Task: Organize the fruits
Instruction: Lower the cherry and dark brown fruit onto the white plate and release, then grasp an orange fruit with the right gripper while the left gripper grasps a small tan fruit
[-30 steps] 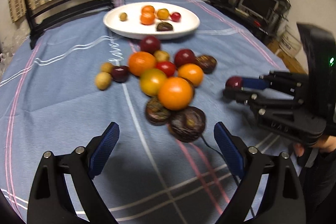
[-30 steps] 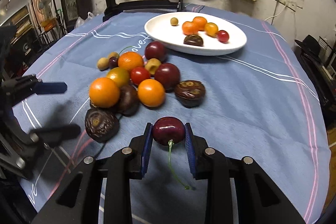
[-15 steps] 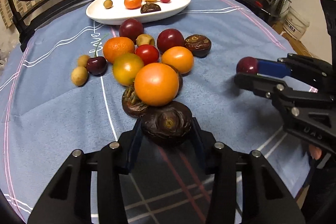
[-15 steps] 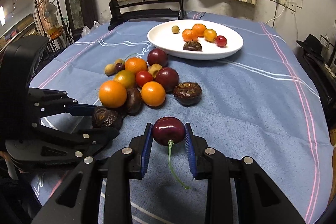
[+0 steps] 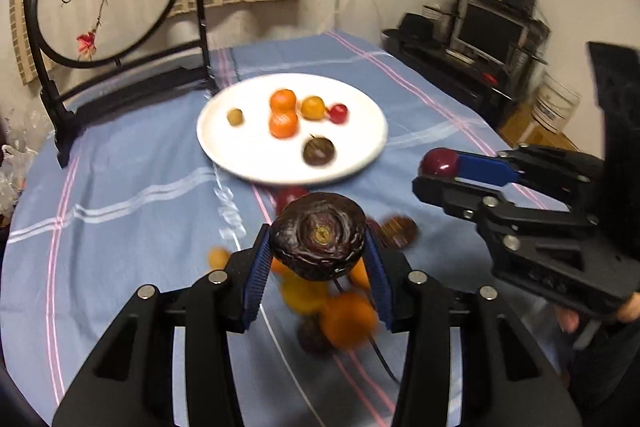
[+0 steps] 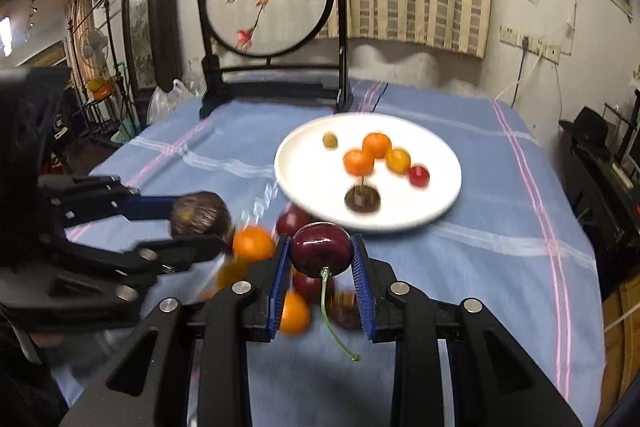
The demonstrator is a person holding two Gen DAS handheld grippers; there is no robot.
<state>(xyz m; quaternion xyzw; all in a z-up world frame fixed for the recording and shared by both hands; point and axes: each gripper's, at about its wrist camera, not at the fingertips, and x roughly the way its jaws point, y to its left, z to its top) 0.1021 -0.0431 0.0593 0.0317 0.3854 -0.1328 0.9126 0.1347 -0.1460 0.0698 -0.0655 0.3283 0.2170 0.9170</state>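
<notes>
Here the left gripper [image 5: 318, 259] clamps a wrinkled dark fruit [image 5: 319, 241], the right gripper [image 6: 322, 269] a cherry [image 6: 321, 249].

The right gripper [image 6: 322, 261] pinches a dark red cherry [image 6: 321, 249] between its blue fingers [image 6: 280, 277], and the green stem hangs down. To the left, the left gripper [image 6: 192, 227] holds a wrinkly dark fruit [image 6: 200, 213]. Blurry fruits [image 6: 253, 243] lie below on the blue desk [image 6: 500, 267]. Farther back, a white plate [image 6: 436, 203] holds six small fruits.
</notes>
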